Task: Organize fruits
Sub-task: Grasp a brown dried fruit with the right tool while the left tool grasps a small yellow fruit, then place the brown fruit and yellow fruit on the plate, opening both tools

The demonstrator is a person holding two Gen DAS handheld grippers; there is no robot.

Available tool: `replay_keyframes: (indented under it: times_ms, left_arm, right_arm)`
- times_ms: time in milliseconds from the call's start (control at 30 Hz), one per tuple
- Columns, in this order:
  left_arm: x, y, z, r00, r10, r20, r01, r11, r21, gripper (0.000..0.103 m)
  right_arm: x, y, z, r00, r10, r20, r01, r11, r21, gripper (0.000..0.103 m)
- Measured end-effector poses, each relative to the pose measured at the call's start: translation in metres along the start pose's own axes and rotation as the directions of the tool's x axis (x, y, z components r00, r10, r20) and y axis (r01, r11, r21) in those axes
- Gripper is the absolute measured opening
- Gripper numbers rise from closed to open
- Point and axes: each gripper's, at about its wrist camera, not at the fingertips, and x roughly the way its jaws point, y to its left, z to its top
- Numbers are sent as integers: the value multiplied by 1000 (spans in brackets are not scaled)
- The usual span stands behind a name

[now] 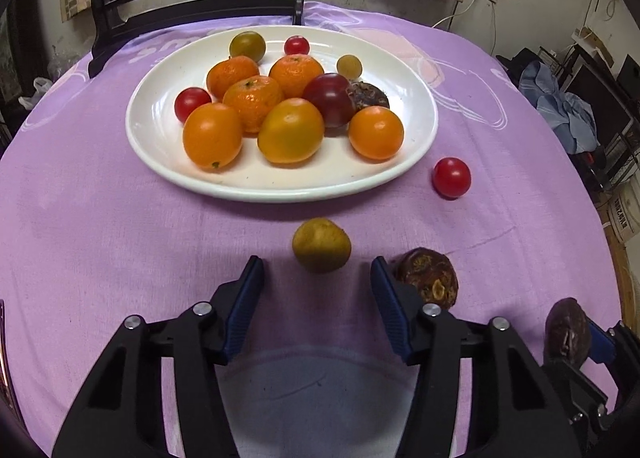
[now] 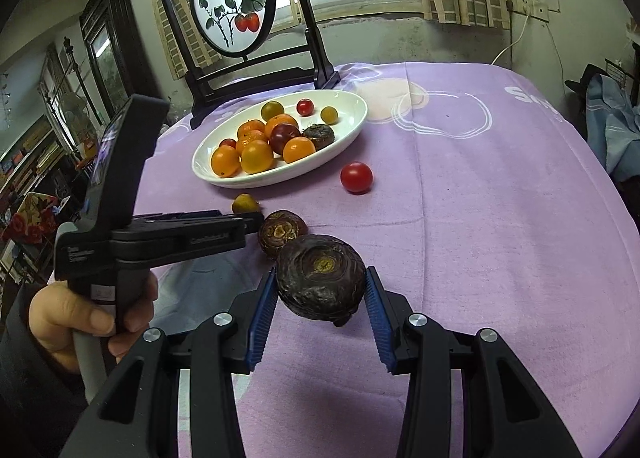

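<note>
Left wrist view. Black left gripper (image 1: pixel 318 282), blue pads apart around nothing, tilted down over the purple tablecloth (image 1: pixel 100 226); small yellow-green round fruit (image 1: pixel 321 245) sits just ahead of our fingertips, near the white oval plate (image 1: pixel 160 154) of oranges and tomatoes. Dark brown wrinkled fruit (image 1: pixel 430 278) lies beside our right pad; a red cherry tomato (image 1: pixel 451 177) is farther off. We judge the yellow fruit light, smooth, prone to roll: grip across its middle.

Right wrist view. Black right gripper (image 2: pixel 322 298) clamps a dark purple-brown wrinkled round fruit (image 2: pixel 320 282) at its widest, lifted off the cloth. We judge it firm-skinned, light. A hand (image 2: pixel 80 318) holds the other tool's handle.
</note>
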Motion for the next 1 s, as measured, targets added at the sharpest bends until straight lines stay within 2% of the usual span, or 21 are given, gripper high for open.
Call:
replay_keyframes:
  times_ms: [67,100,133,233,367,533,700,833,1000]
  left_arm:
    - [1,-1,3,1000,18,6,-18,1000,16,39]
    - [1,-1,3,1000,15,5,-15,1000,19,32]
    - [1,0,4,1000,-2,2,2,1000,19,29]
    - [-4,1,1,1000,-20,-6,20,1000,17,29]
    - [-26,2,-11,999,-41,25,39,998,54,29]
    - [-69,11,-22,995,-61,84,53,994,95,29]
    - [-103,28,-17,989,-70,133,56,993,108,29]
    - [-112,36,-4,986,-85,145,69,991,112,29]
    - [-101,48,25,987,-69,147,56,994,93,29]
  right_arm:
    - [1,1,0,1000,-5,-3,5,1000,-3,44]
    - [2,0,0,1000,-7,-5,7,1000,-3,44]
    - [3,0,-1,1000,-9,-7,9,1000,-3,44]
    - [3,0,-1,1000,-23,-7,23,1000,-12,45]
    - [4,3,-2,998,-57,5,57,997,-44,44]
    - [5,5,-2,998,-55,10,55,998,-41,44]
    - [5,17,6,1000,-27,2,27,998,-49,44]
    - [6,33,24,1000,-20,15,21,996,-91,44]
    - [19,52,68,999,1,48,5,990,-142,44]
